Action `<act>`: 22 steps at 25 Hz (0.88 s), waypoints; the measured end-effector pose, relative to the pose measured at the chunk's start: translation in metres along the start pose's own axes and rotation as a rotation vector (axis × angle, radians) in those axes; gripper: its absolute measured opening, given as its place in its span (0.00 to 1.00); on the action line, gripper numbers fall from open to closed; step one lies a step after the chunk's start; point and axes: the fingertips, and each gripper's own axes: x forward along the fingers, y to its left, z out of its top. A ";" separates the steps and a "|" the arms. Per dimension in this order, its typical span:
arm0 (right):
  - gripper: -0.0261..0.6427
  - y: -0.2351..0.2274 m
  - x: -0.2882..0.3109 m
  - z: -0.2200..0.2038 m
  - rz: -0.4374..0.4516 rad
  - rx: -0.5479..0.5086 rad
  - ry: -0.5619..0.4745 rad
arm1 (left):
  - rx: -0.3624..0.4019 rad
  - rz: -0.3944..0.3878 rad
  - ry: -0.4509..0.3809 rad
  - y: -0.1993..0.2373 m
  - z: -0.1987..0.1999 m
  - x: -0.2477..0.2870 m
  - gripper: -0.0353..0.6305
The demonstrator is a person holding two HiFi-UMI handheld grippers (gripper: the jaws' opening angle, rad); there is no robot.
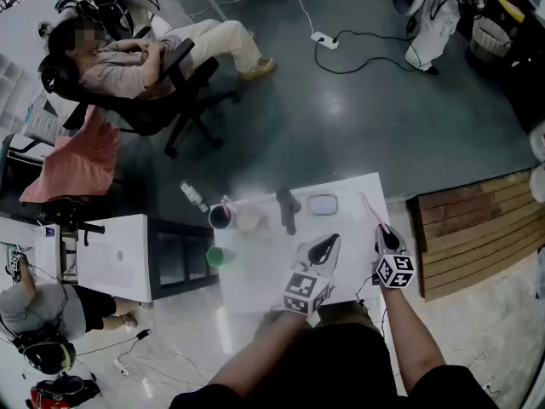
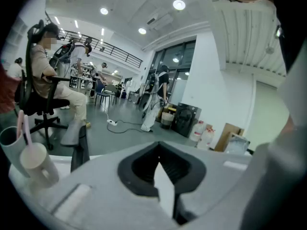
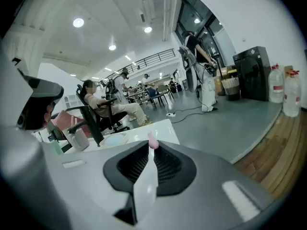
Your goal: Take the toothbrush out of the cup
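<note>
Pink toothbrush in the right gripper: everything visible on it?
The pink toothbrush is a thin, plastic-looking stick clamped by the right gripper, away from the dark cup. In the head view it slants up-left from the fingers over the white table near its right edge; nothing else seen touching it. In the right gripper view only its rounded pink end pokes past the shut fingers.

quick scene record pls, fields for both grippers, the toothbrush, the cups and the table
right gripper: fingers shut on the pink toothbrush
left gripper: fingers together, nothing between them
toothbrush: out of any cup, held near the table's right edge
cups: dark cup and pale cup, side by side at the far left
table: white
</note>
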 end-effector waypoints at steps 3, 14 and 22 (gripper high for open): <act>0.09 -0.002 0.000 -0.006 -0.021 0.012 0.029 | -0.004 -0.001 0.001 -0.002 0.001 -0.001 0.06; 0.10 -0.008 0.003 -0.029 -0.143 -0.039 0.223 | -0.007 -0.013 -0.010 -0.012 0.000 -0.008 0.06; 0.14 -0.005 0.006 -0.040 -0.159 -0.054 0.304 | -0.014 0.001 -0.023 -0.004 0.002 -0.020 0.06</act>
